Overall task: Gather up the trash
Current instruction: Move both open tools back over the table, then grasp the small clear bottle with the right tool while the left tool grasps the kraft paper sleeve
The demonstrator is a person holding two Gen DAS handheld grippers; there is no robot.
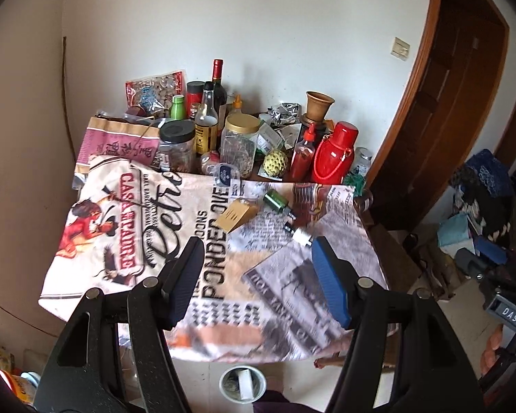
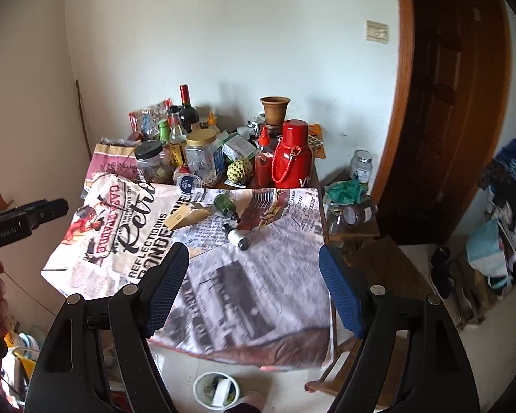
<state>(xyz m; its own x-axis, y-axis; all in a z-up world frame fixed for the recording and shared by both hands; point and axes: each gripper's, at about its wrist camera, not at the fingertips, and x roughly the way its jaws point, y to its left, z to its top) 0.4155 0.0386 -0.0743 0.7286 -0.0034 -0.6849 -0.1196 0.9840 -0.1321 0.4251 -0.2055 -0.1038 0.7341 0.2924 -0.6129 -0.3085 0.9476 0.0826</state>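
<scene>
Both claws apart, empty: left gripper [image 1: 258, 282], right gripper [image 2: 254, 289]. Approach small white bottle [image 2: 239, 237] low; avoid snagging printed cloth [image 2: 258, 292]. Bin [image 2: 216, 390] below.

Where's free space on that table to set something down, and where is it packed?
Free: the near half of the printed cloth, between the small white bottle and the table's front edge, and the left part over the Retro lettering. Crowded: the back, from the black-lidded jar to the red flask; the tan box and green bottle take mid-cloth.
</scene>
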